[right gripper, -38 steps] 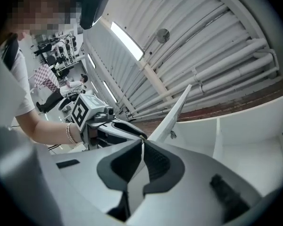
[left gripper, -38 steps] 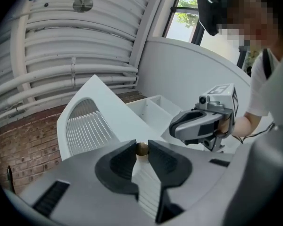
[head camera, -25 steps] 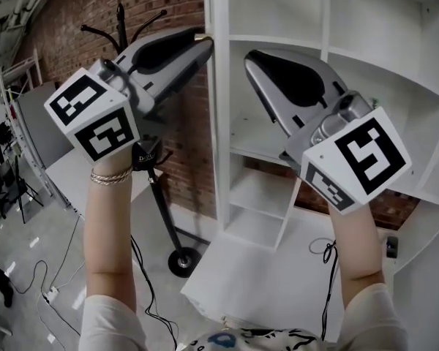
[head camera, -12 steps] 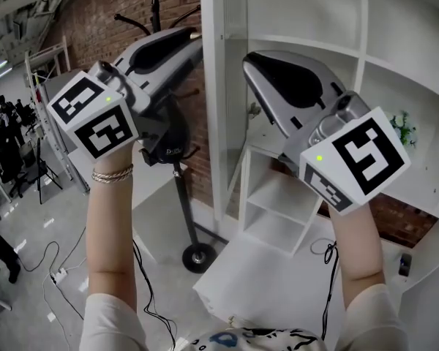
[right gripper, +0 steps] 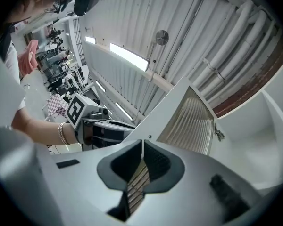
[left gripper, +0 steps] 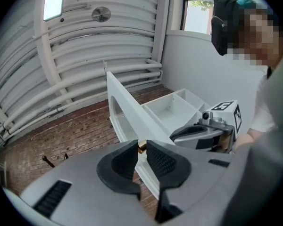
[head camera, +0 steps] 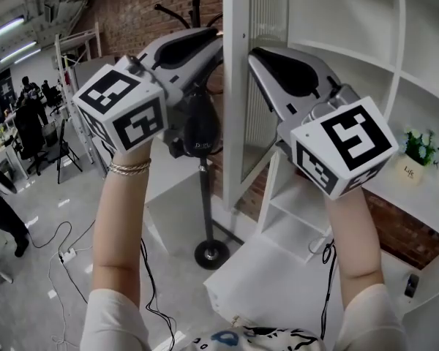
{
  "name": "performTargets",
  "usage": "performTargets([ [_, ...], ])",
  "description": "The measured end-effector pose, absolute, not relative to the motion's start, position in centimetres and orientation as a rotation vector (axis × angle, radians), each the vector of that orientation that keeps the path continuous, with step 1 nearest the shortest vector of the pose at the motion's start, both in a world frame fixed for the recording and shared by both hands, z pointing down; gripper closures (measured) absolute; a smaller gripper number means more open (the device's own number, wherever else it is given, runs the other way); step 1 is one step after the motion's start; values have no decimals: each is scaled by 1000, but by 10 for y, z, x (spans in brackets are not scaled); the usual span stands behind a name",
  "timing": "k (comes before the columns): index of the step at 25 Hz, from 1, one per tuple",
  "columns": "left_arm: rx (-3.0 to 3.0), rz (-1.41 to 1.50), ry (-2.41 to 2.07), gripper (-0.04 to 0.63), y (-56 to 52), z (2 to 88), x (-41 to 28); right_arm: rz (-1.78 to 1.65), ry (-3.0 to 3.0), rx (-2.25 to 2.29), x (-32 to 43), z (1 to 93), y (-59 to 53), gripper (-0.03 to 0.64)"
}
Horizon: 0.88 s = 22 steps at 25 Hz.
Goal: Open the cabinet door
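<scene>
The white cabinet door [head camera: 236,86] with a ribbed glass pane [head camera: 267,79] stands swung out from the shelf cabinet [head camera: 351,57]. My left gripper [head camera: 216,41] is at the door's outer edge. In the left gripper view its jaws [left gripper: 140,155] are closed on a small gold knob [left gripper: 141,148] on the door [left gripper: 127,119]. My right gripper [head camera: 257,55] hangs just inside the door, shut with nothing in it. In the right gripper view [right gripper: 142,158] the ribbed pane [right gripper: 191,121] rises right ahead of the closed jaws.
A small potted plant [head camera: 418,152] sits on a shelf at the right. A black coat stand [head camera: 203,189] with a round base [head camera: 211,254] is just left of the door. Cables [head camera: 66,254] lie on the floor, and people stand far left [head camera: 29,115].
The door has swung further out from the cabinet with my left gripper on its knob. Both grippers have shifted right, and the potted plant has come into view.
</scene>
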<state>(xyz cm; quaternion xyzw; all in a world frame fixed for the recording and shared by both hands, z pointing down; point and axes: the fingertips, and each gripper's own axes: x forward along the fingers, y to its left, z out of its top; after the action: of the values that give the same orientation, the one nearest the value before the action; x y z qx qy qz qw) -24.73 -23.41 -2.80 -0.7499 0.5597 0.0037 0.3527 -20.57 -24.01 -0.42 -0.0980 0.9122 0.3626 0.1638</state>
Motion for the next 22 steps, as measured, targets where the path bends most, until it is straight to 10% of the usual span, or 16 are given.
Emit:
performTargets([
  [22,-1638,-96,1789,580,-219,-16,-310,937,2658,-195,-242,15,-242,588],
])
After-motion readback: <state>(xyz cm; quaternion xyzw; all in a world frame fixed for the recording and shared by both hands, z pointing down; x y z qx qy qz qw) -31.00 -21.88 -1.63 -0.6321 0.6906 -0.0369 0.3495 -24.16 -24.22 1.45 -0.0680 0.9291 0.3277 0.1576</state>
